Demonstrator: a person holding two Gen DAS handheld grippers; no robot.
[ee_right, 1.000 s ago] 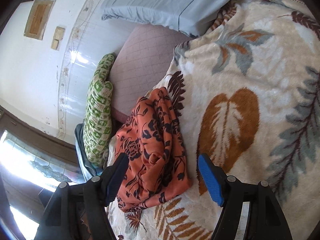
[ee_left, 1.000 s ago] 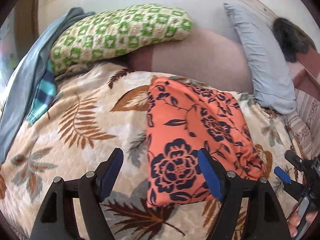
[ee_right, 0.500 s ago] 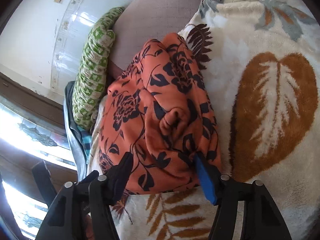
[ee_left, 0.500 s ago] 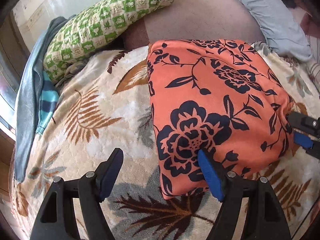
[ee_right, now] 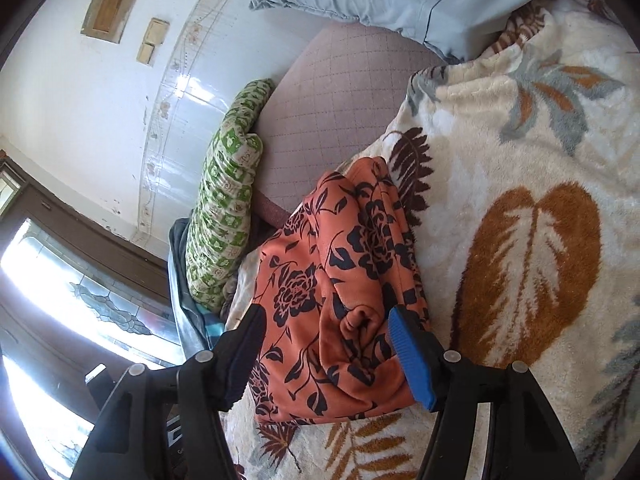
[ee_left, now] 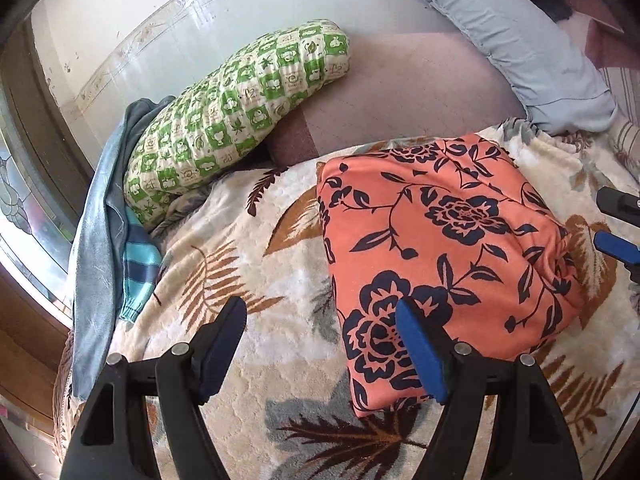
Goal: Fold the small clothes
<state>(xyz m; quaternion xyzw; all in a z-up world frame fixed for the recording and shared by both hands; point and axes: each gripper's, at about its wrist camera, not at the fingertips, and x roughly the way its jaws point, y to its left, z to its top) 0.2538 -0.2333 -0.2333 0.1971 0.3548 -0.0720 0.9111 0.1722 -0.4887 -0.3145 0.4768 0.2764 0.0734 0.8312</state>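
An orange garment with dark blue flowers (ee_left: 440, 248) lies folded into a rough rectangle on the leaf-patterned blanket (ee_left: 248, 280). My left gripper (ee_left: 320, 344) is open and empty, at the garment's near left edge, its right finger over the cloth. In the right wrist view the same garment (ee_right: 336, 288) shows bunched folds. My right gripper (ee_right: 326, 350) is open, jaws either side of the garment's near end, holding nothing. The right gripper's fingers (ee_left: 616, 242) show at the left wrist view's right edge.
A green checked pillow (ee_left: 236, 120) lies at the back left, with a blue-grey garment (ee_left: 96, 240) and a striped teal sleeve (ee_left: 138, 264) beside it. A light blue pillow (ee_left: 520, 40) lies at the back right. A window (ee_right: 60, 300) is on the left.
Both grippers first moved in close over the garment, then drew back a little. The garment lies in much the same place. Both stayed open.
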